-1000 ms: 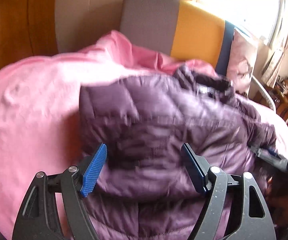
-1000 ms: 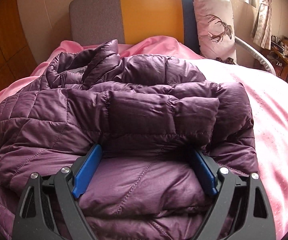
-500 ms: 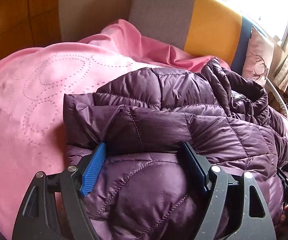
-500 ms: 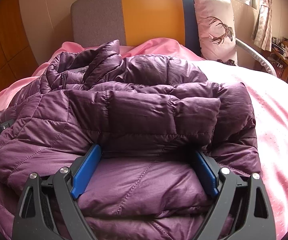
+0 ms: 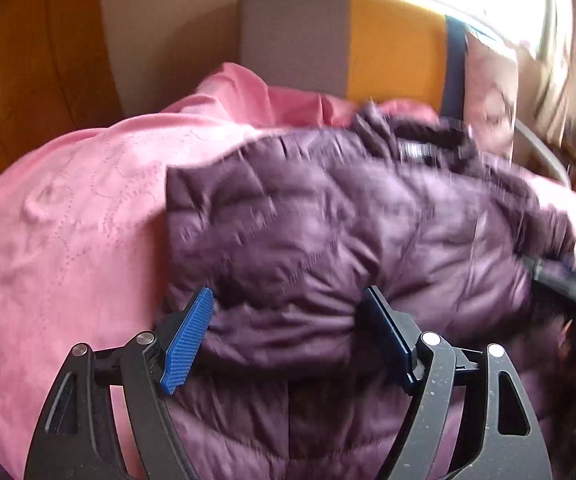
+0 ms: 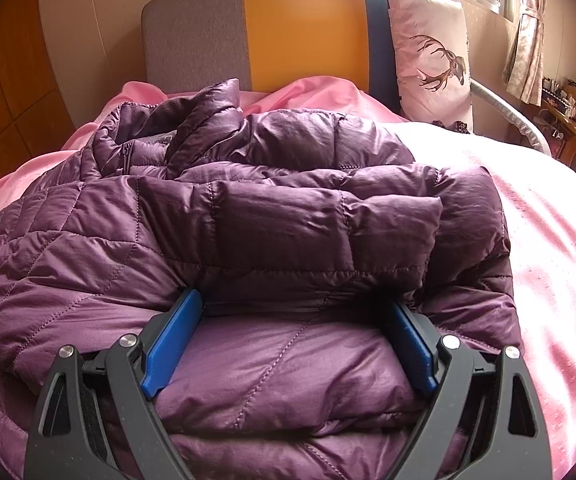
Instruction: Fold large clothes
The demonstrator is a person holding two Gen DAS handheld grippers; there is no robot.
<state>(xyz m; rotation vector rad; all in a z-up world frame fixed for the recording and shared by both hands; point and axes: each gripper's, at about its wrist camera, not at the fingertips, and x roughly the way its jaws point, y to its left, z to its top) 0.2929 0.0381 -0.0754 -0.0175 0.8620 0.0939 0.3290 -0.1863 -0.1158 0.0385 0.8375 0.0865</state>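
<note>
A big pink blanket [image 6: 560, 240] covers the bed. Far back stands a grey and yellow headboard [image 6: 288, 28]. A deer pillow [image 6: 432, 60] leans at the far right.

Jacket [image 6: 247, 220] on bed [image 6: 560, 280]

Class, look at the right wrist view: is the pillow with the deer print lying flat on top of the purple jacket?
No, the deer pillow stands propped against the headboard, apart from the purple jacket on the pink bedspread.

Quilted purple jacket [image 6: 279, 220], pink bedspread [image 6: 560, 280]
</note>
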